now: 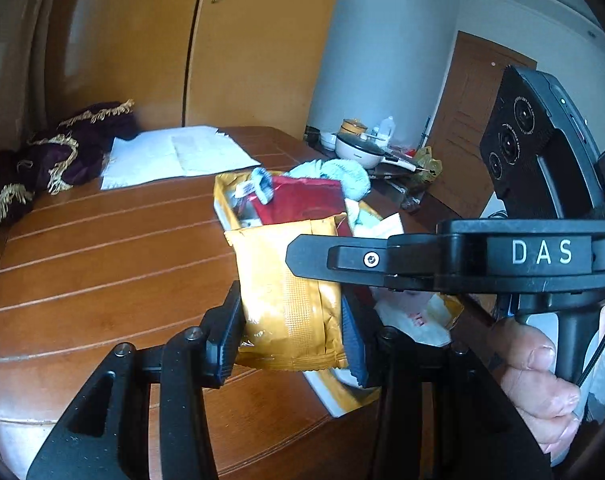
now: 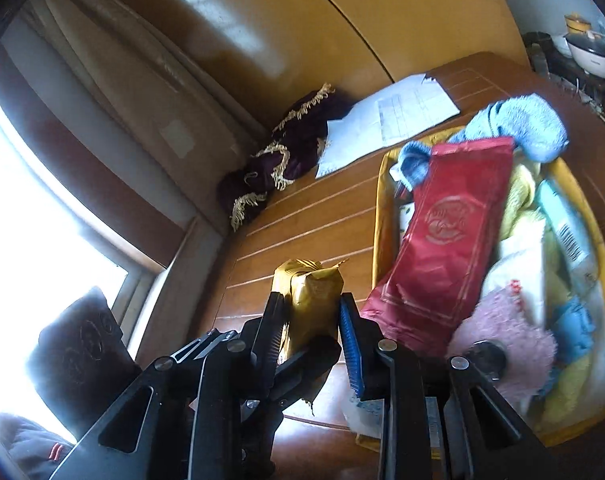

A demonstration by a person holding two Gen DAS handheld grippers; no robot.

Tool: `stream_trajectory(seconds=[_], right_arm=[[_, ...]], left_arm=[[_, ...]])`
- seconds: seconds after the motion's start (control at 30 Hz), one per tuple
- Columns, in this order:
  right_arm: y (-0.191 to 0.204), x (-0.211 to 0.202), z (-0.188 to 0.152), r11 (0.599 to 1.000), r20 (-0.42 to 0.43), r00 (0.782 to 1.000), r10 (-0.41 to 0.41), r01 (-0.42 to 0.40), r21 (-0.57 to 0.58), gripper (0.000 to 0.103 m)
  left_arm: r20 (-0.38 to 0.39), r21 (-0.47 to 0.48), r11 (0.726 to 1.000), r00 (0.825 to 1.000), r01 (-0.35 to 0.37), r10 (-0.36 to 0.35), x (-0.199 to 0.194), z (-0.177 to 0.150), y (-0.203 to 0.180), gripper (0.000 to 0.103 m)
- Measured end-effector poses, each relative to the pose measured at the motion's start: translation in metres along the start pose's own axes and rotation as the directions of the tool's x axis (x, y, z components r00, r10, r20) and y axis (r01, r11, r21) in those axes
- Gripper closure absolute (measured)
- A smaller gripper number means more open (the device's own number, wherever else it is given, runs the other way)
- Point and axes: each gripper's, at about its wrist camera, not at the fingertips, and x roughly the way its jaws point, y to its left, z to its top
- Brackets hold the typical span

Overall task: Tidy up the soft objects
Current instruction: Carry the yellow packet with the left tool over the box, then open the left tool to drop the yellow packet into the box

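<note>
You had the gold packet (image 1: pixel 286 280) pinched from two sides. L gripper (image 1: pixel 292 320) was narrow, its pads pressed on the packet's lower half. R gripper (image 2: pixel 310 320) was also closed on the packet, coming in from the side, w/ your R hand (image 1: pixel 542 384) wrapped round its handle.

In the R wrist view the packet stood roughly upright, just beside the left wall of the yellow box (image 1: pixel 221 196). In the L wrist view it covered part of the box's near end. Couldn't tell whether its bottom seal touched the table (image 1: pixel 102 260).

Inside the box:
- a red pouch (image 2: pixel 450 232) lay tilted across the other items
- a blue towel (image 2: pixel 526 124) sat bunched at the far end
- a pink fluffy cloth (image 2: pixel 510 340) was at the near end
- pale yellow and white soft things were packed along the right side, too jumbled to tell apart

Past the box's far-left corner, white papers (image 1: pixel 174 156) lay flat on the table. Further left of the box was a dark purple cloth (image 1: pixel 62 152) w/ gold fringe. A wooden cupboard (image 1: pixel 242 40) stood behind both.
</note>
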Motion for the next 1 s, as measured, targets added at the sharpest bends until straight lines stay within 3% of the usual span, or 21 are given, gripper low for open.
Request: stream_trajectory(seconds=[0.17,0.37,0.63,0.77,0.9,1.0], right_arm=[[-0.03,-0.032,0.003,1.0,0.06,0.998,0.027,-0.028,0.01,0.075],[-0.077,-0.047,0.013,0.994,0.081,0.995,0.063,-0.069,0.079,0.075],[-0.103,-0.024,0.049,0.99,-0.015,0.994,0.105,-0.103,0.094,0.076],[-0.11,-0.008,0.064,0.992,-0.064,0.993,0.104,-0.099,0.074,0.076],[-0.118,0.0,0.067,0.989,-0.101,0.987,0.125,-0.116,0.093,0.072],[-0.114,-0.003,0.067,0.994,-0.092,0.991,0.092,-0.086,0.067,0.07]], left_arm=[[0.022,0.047,0.999,1.0,-0.002,0.001,0.015,0.012,-0.037,0.061],[-0.023,0.09,0.996,0.999,-0.024,0.026,0.055,0.023,-0.066,0.061],[-0.052,0.037,0.998,0.997,-0.058,0.06,0.093,0.035,-0.061,0.057],[-0.05,-0.021,0.999,0.998,-0.036,0.035,0.096,0.032,-0.051,0.042],[-0.028,-0.052,0.997,0.998,-0.061,0.06,0.092,0.031,-0.048,0.042],[-0.036,-0.053,0.995,0.996,-0.08,0.078,0.094,0.031,-0.051,0.042]])
